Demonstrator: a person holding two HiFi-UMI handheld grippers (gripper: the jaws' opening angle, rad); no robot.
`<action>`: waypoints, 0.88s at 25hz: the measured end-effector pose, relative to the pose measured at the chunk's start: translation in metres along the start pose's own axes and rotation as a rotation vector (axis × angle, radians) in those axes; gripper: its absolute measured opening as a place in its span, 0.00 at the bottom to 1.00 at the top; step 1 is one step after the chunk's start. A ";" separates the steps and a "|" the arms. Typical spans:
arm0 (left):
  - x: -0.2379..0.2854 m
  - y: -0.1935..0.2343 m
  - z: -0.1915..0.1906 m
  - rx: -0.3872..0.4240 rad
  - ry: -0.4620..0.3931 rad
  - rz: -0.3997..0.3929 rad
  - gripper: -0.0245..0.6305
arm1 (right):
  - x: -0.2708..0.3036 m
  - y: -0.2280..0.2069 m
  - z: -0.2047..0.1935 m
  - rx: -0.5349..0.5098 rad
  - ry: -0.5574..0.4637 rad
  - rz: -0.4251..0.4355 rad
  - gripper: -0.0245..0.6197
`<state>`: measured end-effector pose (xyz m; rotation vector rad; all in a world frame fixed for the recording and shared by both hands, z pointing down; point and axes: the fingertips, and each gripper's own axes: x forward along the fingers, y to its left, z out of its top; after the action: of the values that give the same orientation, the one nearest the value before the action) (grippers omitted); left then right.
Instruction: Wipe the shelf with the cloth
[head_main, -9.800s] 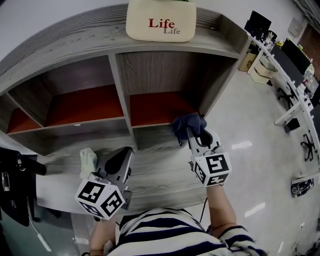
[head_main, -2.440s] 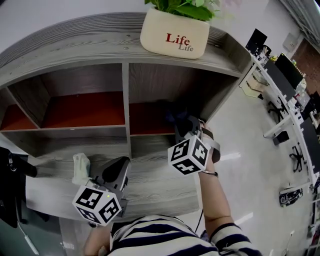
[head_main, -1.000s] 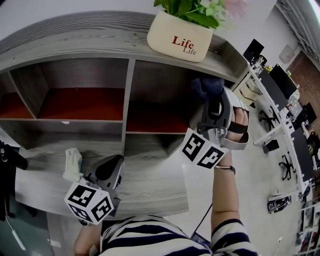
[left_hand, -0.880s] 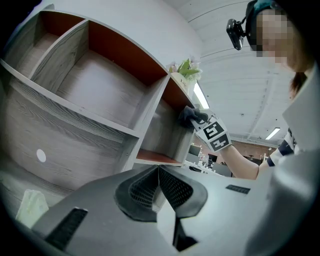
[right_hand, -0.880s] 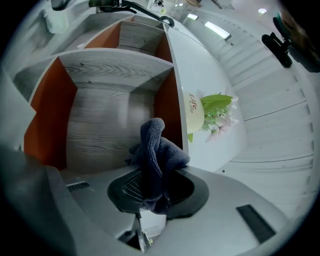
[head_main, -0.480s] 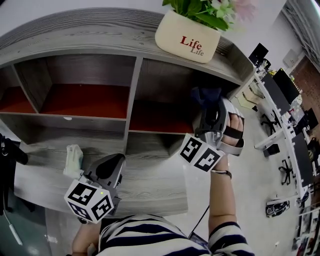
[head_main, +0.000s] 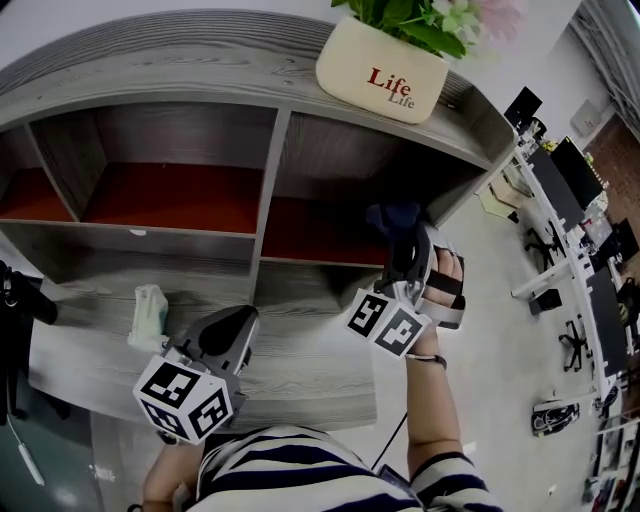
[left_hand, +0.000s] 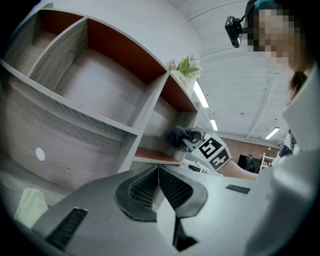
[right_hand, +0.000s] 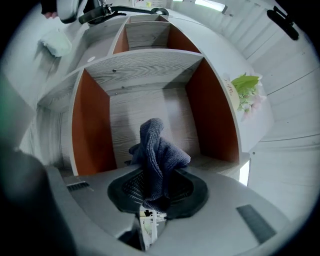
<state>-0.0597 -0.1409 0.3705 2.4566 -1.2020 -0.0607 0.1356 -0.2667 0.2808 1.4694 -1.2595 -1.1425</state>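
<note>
My right claw (right_hand: 155, 196) is clamped on the blue cloth (right_hand: 157, 147), which pokes up just in front of it. Straight ahead is an open box of the shelf (right_hand: 145, 62) (red boards either side, lots of room). My left claw (left_hand: 159, 174) is pressed together, holding nothing.

Shelf (head_main: 180, 90) matt grey woodgrain; cloth (right_hand: 157, 150) fuzzy blue terry.
</note>
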 end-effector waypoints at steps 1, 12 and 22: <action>0.001 -0.001 0.000 0.001 0.002 -0.003 0.07 | -0.001 0.006 -0.001 0.008 0.006 0.015 0.16; 0.002 -0.001 -0.003 0.003 0.011 -0.008 0.07 | -0.006 0.055 -0.014 0.062 0.065 0.139 0.16; 0.004 0.000 -0.004 0.002 0.014 -0.005 0.07 | -0.007 0.078 -0.018 0.173 0.104 0.233 0.16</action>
<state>-0.0565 -0.1427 0.3743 2.4576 -1.1912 -0.0435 0.1371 -0.2680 0.3616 1.4420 -1.4418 -0.8103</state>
